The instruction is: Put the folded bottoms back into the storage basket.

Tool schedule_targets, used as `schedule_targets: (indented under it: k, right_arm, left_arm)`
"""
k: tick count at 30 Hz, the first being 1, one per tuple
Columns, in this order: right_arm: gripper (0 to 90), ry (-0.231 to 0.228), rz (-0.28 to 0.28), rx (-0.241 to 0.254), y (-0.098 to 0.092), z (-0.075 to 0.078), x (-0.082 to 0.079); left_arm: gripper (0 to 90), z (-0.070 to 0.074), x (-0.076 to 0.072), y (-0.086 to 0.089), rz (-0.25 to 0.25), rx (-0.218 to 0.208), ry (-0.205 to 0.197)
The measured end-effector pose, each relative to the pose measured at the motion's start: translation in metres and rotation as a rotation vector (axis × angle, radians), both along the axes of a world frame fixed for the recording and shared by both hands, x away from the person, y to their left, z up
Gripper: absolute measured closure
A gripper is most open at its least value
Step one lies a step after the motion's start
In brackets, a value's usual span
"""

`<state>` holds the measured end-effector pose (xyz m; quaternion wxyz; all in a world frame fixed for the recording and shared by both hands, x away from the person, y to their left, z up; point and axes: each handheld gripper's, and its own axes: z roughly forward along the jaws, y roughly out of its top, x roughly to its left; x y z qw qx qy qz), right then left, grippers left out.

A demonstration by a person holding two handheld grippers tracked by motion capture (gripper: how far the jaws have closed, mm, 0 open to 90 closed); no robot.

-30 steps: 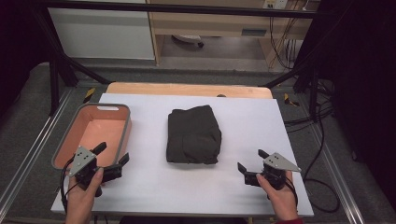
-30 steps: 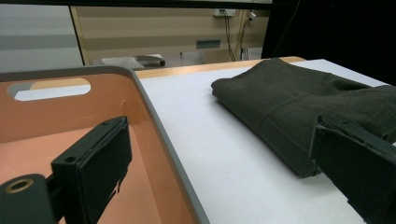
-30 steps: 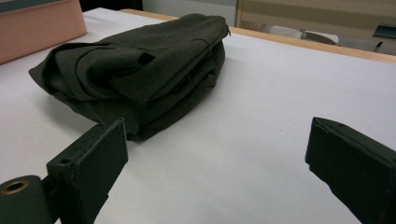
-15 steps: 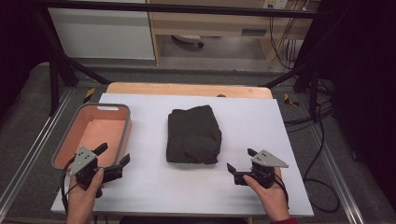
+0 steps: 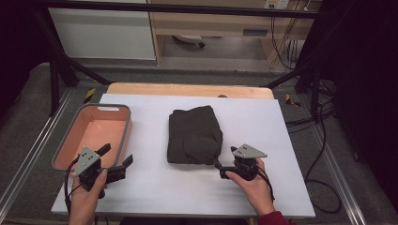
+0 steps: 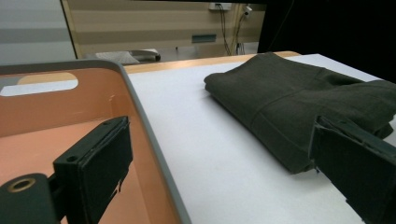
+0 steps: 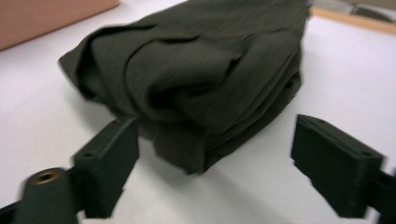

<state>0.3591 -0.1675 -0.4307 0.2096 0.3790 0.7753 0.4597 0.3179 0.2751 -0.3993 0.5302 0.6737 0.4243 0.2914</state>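
black tools [image 5: 223,165], grey triangular plates, red sleeve [image 5: 274,219]

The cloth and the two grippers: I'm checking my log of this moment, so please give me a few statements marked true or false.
1. The cloth lies folded on the table. True.
2. The cloth is inside the bin. False: it lies on the table, right of the bin.
3. The right gripper is open, near the cloth's corner. True.
4. The left gripper is shut on the cloth. False: it is open, beside the bin.
5. The bin holds a towel. False: its visible floor is bare.
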Motion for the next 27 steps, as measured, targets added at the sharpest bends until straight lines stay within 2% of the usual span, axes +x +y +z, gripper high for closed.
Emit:
schedule_targets:
  k: [2,4,8,9,11,13,15,17,21,22,23,24,25,27]
  right_arm:
    - [21.6,0.007,0.011,-0.007,0.000,-0.001,-0.002]
    - [30.8,0.024,0.023,-0.028,-0.002,-0.004,-0.007]
    - [37.7,0.055,0.038,-0.043,-0.004,-0.009,-0.008]
    - [39.9,0.085,0.057,-0.032,-0.003,-0.014,-0.006]
    - [40.5,0.095,0.065,-0.029,-0.001,-0.015,-0.004]
    - [43.1,0.118,0.088,-0.032,0.008,-0.019,0.005]
    - [45.0,0.138,0.086,-0.026,0.013,-0.023,0.013]
    - [49.3,0.140,0.103,-0.028,0.019,-0.025,0.018]
    - [61.9,0.106,0.096,-0.055,0.028,-0.026,0.022]
    - [61.9,0.106,0.096,-0.055,0.028,-0.026,0.022]
    - [70.2,0.099,0.099,-0.072,0.029,-0.027,0.022]
    - [70.2,0.099,0.099,-0.072,0.029,-0.027,0.022]
    - [76.4,0.088,0.103,-0.074,0.029,-0.027,0.021]
    - [77.6,0.085,0.106,-0.074,0.028,-0.026,0.021]
  left_arm:
    - [6.1,0.001,-0.001,-0.002,-0.006,0.007,-0.006]
    - [6.1,0.001,-0.001,-0.003,-0.007,0.016,-0.010]
    - [6.2,0.001,-0.001,-0.004,-0.005,0.016,-0.011]
    - [6.3,0.001,-0.001,-0.004,-0.005,0.017,-0.015]
    - [6.3,0.001,0.000,-0.005,-0.005,0.022,-0.014]
    - [6.4,0.001,0.000,-0.005,-0.003,0.023,-0.013]
    - [6.4,0.001,0.000,-0.005,-0.004,0.023,-0.014]
    - [6.5,0.001,-0.001,-0.005,-0.005,0.024,-0.015]
    - [6.5,0.001,-0.001,-0.005,-0.006,0.021,-0.014]
    - [6.5,0.001,-0.001,-0.005,-0.005,0.020,-0.014]
    - [6.7,0.001,-0.001,-0.006,-0.009,0.017,-0.013]
    - [6.8,0.001,-0.001,-0.006,-0.009,0.017,-0.013]
    - [6.8,0.001,-0.001,-0.006,-0.011,0.022,-0.014]
    - [6.9,0.001,-0.001,-0.006,-0.007,0.025,-0.012]
